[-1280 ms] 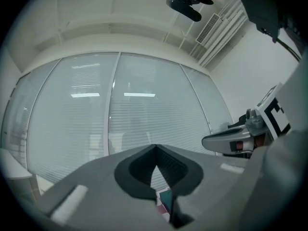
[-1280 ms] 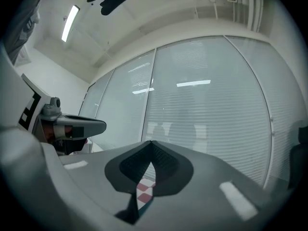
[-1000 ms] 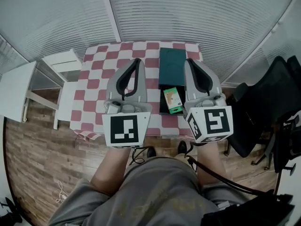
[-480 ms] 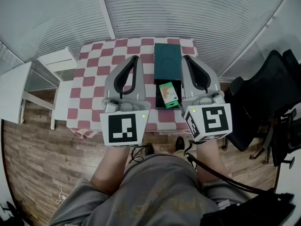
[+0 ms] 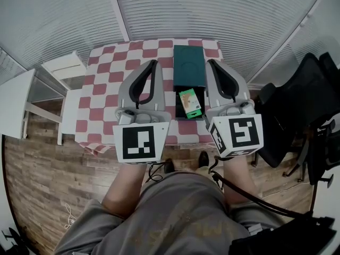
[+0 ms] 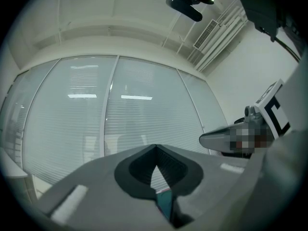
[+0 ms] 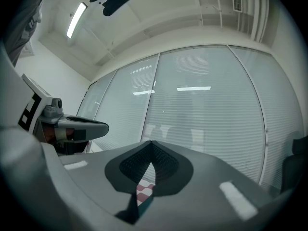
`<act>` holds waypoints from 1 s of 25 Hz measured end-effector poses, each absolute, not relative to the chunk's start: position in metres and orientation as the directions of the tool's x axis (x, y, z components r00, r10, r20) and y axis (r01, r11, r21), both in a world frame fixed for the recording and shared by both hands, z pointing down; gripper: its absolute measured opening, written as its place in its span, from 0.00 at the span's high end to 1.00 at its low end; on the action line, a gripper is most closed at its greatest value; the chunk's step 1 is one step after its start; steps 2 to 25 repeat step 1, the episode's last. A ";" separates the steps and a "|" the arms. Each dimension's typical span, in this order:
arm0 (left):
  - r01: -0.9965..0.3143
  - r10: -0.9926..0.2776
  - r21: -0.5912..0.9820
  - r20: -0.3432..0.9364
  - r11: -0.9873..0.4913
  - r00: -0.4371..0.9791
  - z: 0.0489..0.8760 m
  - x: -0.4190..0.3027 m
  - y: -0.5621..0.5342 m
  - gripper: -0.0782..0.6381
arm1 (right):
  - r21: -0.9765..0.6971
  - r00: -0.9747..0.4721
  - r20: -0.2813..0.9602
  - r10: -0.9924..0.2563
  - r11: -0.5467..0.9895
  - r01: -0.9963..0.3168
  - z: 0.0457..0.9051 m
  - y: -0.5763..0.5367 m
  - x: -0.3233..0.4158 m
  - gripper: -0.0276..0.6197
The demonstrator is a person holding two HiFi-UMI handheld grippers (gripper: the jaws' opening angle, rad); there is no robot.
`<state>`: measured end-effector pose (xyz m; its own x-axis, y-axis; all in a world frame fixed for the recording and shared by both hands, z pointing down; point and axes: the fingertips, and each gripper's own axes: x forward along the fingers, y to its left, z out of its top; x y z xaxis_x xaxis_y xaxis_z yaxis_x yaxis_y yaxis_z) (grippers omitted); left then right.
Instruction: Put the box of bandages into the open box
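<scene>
While bandage box (image 5: 190, 102) seemingly lies inside open box (image 5: 189, 68), left gripper (image 5: 153, 64), right gripper (image 5: 211, 63) flank it, jaws together

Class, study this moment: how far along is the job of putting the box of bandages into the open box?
Done, apparently: the box of bandages lies inside the open box, on its dark base. In hand: nothing; the left hand-held gripper and right hand-held gripper are both shut and empty, one at each side of the box. Left: seemingly nothing.
</scene>
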<state>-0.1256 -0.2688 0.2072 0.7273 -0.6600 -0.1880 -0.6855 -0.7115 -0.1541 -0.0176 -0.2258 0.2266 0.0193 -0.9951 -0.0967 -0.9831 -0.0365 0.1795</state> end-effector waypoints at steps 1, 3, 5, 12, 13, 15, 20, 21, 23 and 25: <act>-0.685 -0.659 -0.154 -0.189 -0.712 0.728 0.207 -0.125 -0.269 0.89 | 0.181 0.020 -0.096 -0.995 -0.037 -0.983 0.227 -0.226 -0.017 0.92; -0.685 -0.659 -0.154 -0.189 -0.712 0.728 0.207 -0.125 -0.269 0.89 | 0.181 0.020 -0.096 -0.995 -0.037 -0.983 0.227 -0.226 -0.017 0.92; -0.685 -0.659 -0.154 -0.189 -0.712 0.728 0.207 -0.125 -0.269 0.89 | 0.181 0.020 -0.096 -0.995 -0.037 -0.983 0.227 -0.226 -0.017 0.92; -0.685 -0.659 -0.154 -0.189 -0.712 0.728 0.207 -0.125 -0.269 0.89 | 0.181 0.020 -0.096 -0.995 -0.037 -0.983 0.227 -0.226 -0.017 0.92; -0.685 -0.659 -0.154 -0.189 -0.712 0.728 0.207 -0.125 -0.269 0.89 | 0.181 0.020 -0.096 -0.995 -0.037 -0.983 0.227 -0.226 -0.017 0.92; -0.685 -0.659 -0.154 -0.189 -0.712 0.728 0.207 -0.125 -0.269 0.89 | 0.181 0.020 -0.096 -0.995 -0.037 -0.983 0.227 -0.226 -0.017 0.92; -0.685 -0.659 -0.154 -0.189 -0.712 0.728 0.207 -0.125 -0.269 0.89 | 0.181 0.020 -0.096 -0.995 -0.037 -0.983 0.227 -0.226 -0.017 0.92; -0.685 -0.659 -0.154 -0.189 -0.712 0.728 0.207 -0.125 -0.269 0.89 | 0.181 0.020 -0.096 -0.995 -0.037 -0.983 0.227 -0.226 -0.017 0.92; -0.685 -0.659 -0.154 -0.189 -0.712 0.728 0.207 -0.125 -0.269 0.89 | 0.181 0.020 -0.096 -0.995 -0.037 -0.983 0.227 -0.226 -0.017 0.92; -0.685 -0.659 -0.154 -0.189 -0.712 0.728 0.207 -0.125 -0.269 0.89 | 0.181 0.020 -0.096 -0.995 -0.037 -0.983 0.227 -0.226 -0.017 0.92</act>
